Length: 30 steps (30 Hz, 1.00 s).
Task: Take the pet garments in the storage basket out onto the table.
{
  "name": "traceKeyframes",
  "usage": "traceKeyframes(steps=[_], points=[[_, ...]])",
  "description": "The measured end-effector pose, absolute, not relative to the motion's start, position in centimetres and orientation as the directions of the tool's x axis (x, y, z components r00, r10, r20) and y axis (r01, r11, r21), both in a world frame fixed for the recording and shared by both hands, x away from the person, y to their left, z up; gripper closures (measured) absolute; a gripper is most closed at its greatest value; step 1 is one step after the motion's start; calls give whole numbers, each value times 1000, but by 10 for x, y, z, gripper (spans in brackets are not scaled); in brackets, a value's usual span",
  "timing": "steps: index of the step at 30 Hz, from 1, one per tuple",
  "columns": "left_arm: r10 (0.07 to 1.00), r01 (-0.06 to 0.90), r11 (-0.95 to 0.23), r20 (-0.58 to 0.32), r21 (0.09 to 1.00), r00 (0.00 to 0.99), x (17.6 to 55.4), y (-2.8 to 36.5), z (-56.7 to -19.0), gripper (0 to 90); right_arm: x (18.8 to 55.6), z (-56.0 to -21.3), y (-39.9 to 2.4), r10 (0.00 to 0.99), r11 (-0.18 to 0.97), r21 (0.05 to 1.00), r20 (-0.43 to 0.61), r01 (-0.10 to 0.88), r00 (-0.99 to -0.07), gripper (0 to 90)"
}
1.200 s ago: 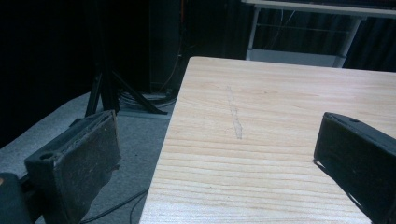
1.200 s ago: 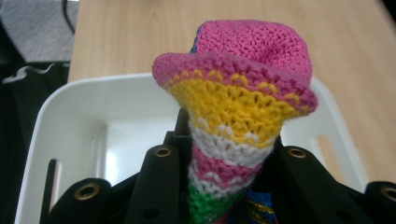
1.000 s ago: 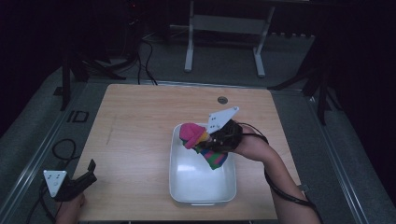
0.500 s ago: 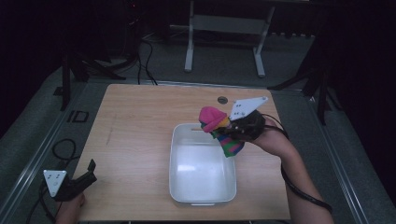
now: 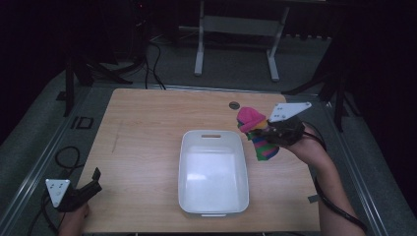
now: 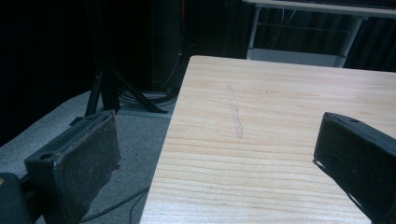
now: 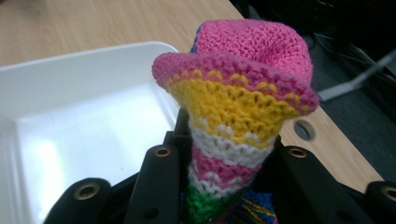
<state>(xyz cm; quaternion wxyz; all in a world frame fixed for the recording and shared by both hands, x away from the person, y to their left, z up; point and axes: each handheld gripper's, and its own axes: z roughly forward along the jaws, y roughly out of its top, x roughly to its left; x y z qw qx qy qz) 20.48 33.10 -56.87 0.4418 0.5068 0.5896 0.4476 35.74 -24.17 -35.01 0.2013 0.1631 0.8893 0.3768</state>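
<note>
A knitted woollen piece in bright stripes, pink at its flared tip, then yellow, white, pink again and green lower down, is clamped between the jaws of the right tool. In the right gripper view the knit is pinched at its white and pink bands, and its pink mouth spreads open above the jaws like a small cup. In the high view its long axis runs from the pink end, up and to the left of the tool, down to a green, pink and blue striped end hanging below the tool. It is held just beside the right rim of a white rectangular plastic tub, above the bare wood and outside the tub.

The left tool sits at the near left corner of the surface, well apart from the tub, with its jaws spread wide and nothing between them; the left gripper view looks across the wood grain between them.

The surface is a pale wooden tabletop with a small round hole near its far edge. Around it the room is dark, with grey carpet, black cables and tripod legs, and a white metal frame beyond.
</note>
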Motion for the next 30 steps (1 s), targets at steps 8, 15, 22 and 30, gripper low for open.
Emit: traceKeyframes(steps=[8, 15, 22, 30], points=[[993, 203, 85, -67, 975, -95, 205, 331, -569, 10, 357, -358, -284, 538, 629, 749, -224, 210, -813, 703], [993, 204, 84, -66, 975, -96, 205, 331, -569, 9, 358, -371, -296, 574, 619, 745, -211, 250, -791, 701], [993, 204, 85, -67, 975, -95, 205, 331, -569, 9, 369, -402, -298, 598, 603, 738, -166, 303, -784, 700], [994, 203, 82, -65, 976, -91, 205, 331, -569, 9, 380, -438, -295, 624, 582, 733, -124, 352, -772, 699]])
